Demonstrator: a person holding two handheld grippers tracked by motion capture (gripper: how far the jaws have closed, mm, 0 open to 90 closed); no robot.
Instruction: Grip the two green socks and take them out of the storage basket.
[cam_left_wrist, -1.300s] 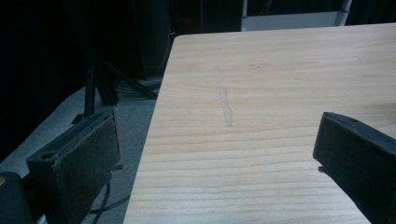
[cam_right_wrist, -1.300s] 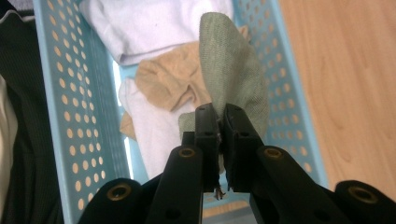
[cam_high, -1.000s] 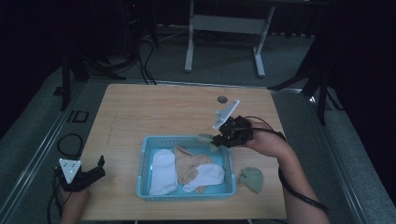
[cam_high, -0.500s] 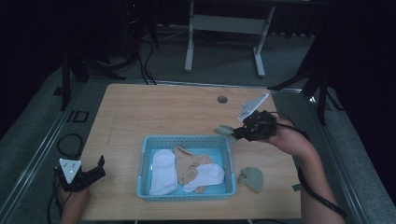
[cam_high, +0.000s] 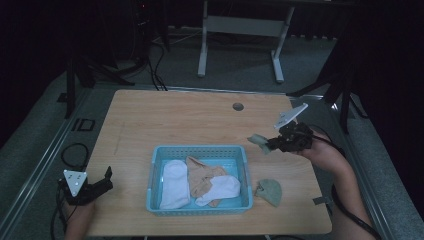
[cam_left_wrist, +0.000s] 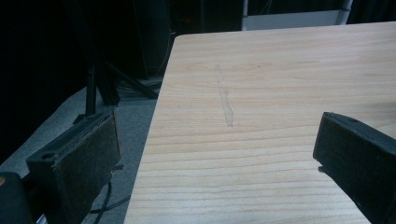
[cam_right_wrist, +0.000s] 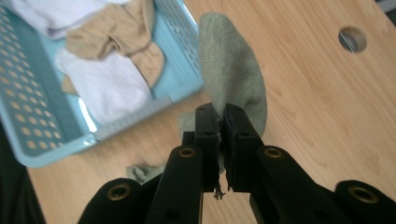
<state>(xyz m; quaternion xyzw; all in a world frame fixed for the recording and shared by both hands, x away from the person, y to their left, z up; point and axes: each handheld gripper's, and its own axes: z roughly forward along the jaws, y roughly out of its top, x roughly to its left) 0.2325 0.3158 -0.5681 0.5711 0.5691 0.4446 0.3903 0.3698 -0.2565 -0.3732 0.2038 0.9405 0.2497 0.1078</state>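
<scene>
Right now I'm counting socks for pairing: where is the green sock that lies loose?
In the high view the loose green sock lies on the table, right of the blue basket.

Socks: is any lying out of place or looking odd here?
One green sock lies crumpled on the table, right of the blue basket. Its match hangs from the shut right tool. The rest lie in the basket.

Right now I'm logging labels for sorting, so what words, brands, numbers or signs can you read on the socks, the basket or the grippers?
None can be read: the green sock clamped in the right gripper, the second green sock, the white and tan socks in the blue basket, the left gripper and the wooden table show no readable text, brand or number.
</scene>
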